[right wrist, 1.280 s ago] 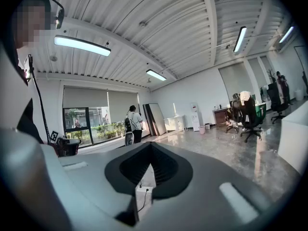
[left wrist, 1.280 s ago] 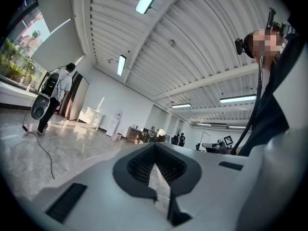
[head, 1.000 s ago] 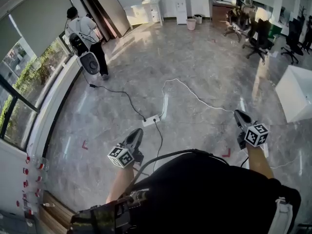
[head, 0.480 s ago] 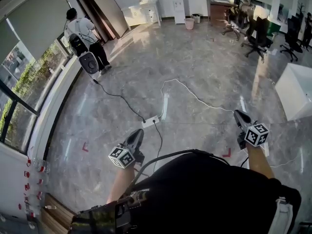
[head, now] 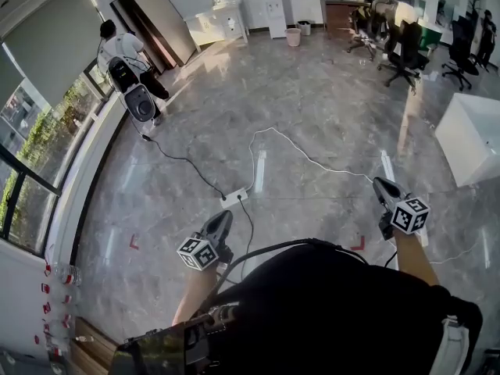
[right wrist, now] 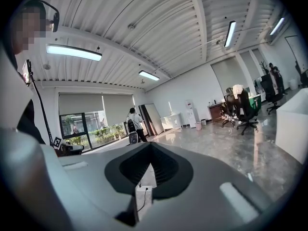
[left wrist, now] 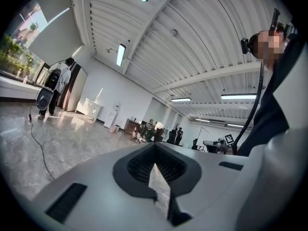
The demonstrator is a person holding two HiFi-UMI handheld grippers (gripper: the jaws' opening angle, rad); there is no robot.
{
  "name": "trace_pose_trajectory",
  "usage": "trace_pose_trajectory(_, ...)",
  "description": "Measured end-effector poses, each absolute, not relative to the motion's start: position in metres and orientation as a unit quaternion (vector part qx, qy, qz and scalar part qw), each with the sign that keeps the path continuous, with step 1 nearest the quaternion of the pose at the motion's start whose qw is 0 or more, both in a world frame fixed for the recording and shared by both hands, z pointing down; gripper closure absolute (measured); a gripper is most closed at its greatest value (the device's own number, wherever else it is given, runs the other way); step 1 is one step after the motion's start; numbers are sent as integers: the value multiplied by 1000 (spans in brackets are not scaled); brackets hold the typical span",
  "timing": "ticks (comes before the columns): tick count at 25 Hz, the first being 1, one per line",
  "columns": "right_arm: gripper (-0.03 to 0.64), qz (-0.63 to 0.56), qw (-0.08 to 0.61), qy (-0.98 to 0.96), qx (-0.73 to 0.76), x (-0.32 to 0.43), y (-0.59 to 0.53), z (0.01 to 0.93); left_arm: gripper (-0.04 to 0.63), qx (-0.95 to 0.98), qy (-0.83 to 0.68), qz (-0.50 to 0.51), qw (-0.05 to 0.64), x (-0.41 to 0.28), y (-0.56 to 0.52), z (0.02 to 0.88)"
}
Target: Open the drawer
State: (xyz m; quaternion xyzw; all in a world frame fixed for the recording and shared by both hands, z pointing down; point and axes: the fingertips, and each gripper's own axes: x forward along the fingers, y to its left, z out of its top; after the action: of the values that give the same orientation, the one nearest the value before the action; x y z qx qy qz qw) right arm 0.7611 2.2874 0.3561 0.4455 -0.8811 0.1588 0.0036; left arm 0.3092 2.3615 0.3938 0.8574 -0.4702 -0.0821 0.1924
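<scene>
No drawer can be made out near me. A white cabinet [head: 223,23] stands against the far wall, too small to show its front. My left gripper [head: 222,219] is held out level over the marble floor, jaws together with nothing between them; the left gripper view shows the same shut left gripper [left wrist: 154,148] against the open hall. My right gripper [head: 380,184] points forward over the floor on the right, and in the right gripper view the right gripper [right wrist: 150,146] has its jaws closed on nothing.
A power strip [head: 234,198] with black and white cables lies on the floor ahead. A person [head: 117,49] stands by a black round device [head: 141,104] near the left windows. A white table [head: 469,143] is at the right, office chairs [head: 402,45] farther back.
The room has slid slightly left in the head view and the far wall sits a little higher. Both grippers keep the same pose in front of me, still shut.
</scene>
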Motion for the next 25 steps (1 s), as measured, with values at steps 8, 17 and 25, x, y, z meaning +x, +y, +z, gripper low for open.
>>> trace_pose_trajectory(8, 615, 173, -2, -871, 460, 852, 2295, 368, 595, 863, -461, -69, 196, 396, 2347, 385)
trace_pose_trajectory(17, 615, 193, -7, -855, 481, 937, 2303, 382, 595, 884, -417, -59, 203, 494, 2331, 382)
trace_pose_trajectory(25, 615, 214, 0, -847, 487, 945, 2292, 414, 595, 884, -413, -59, 209, 500, 2309, 395)
